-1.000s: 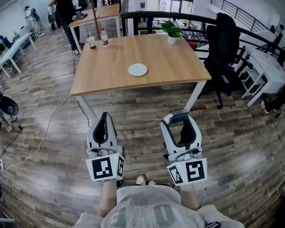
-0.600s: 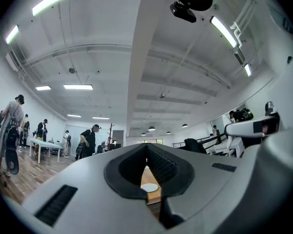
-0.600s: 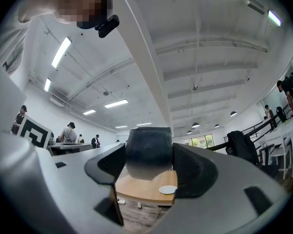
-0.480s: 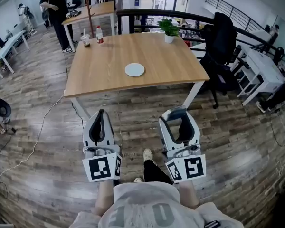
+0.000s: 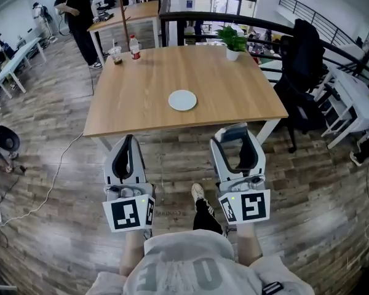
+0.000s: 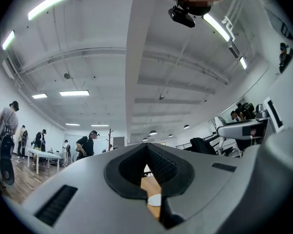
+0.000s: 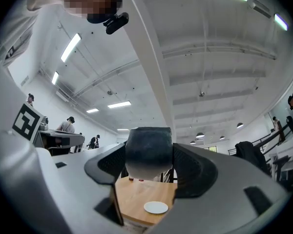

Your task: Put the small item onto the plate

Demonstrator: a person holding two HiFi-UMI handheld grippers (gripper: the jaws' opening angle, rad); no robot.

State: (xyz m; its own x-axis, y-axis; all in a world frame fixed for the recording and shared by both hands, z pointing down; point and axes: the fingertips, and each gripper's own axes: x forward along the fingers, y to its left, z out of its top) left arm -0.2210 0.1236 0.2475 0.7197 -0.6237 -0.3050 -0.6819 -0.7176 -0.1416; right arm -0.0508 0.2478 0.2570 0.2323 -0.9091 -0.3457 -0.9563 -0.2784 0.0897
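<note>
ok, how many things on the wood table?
4: white plate near the middle, cup and bottle at the far left corner, potted plant near the far right corner. None looks hidden.

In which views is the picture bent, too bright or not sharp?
Head view: fisheye bends the table edges; light is even, plate sharp. Left gripper view: ceiling lamps glare; the closed left tongs look soft. Right gripper view: dark corners; the small item in the right tongs is near and slightly blurred.
</note>
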